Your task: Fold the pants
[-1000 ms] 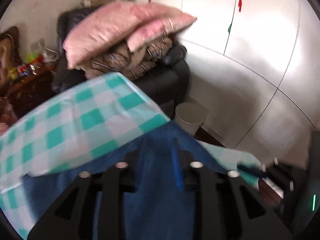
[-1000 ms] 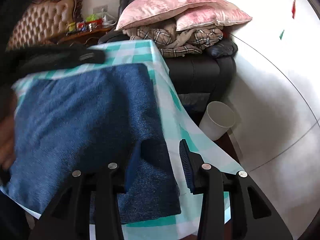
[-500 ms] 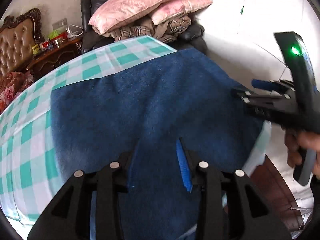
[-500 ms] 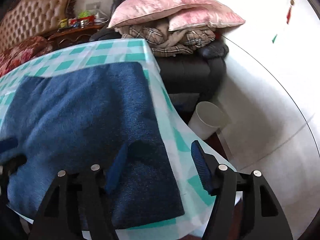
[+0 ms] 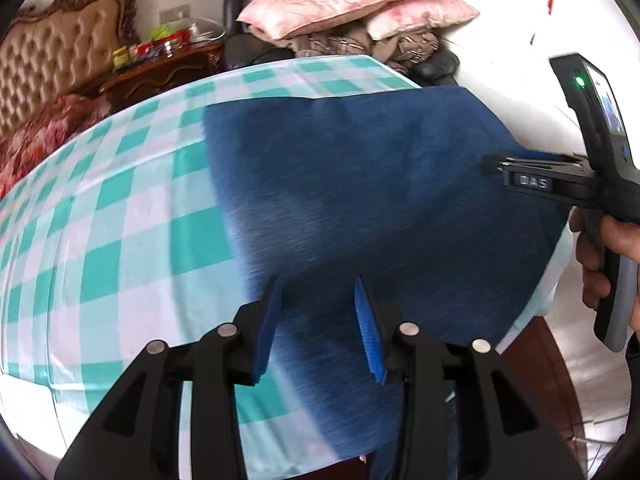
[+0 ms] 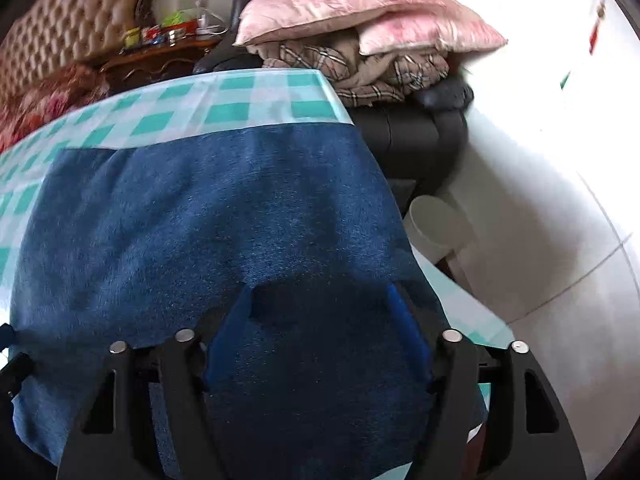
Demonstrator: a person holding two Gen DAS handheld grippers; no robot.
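Note:
The dark blue pants point(image 5: 380, 184) lie folded flat on the green-and-white checked tablecloth point(image 5: 120, 216), reaching to the table's right edge. They also fill the right wrist view point(image 6: 208, 232). My left gripper point(image 5: 318, 320) is open and empty, hovering over the near edge of the pants. My right gripper point(image 6: 320, 320) is open wide, low over the near part of the pants with nothing between its blue pads. It also shows in the left wrist view point(image 5: 532, 176) at the right edge of the pants.
A black armchair point(image 6: 416, 136) piled with pink pillows point(image 6: 344, 8) and a plaid blanket stands behind the table. A white bin point(image 6: 440, 224) sits on the floor to the right. A tufted headboard point(image 5: 60, 60) and a cluttered wooden stand point(image 5: 160, 68) are at the back left.
My left gripper has pulled back and swung left, so more of the tablecloth shows. My right gripper has opened wider and moved forward over the pants.

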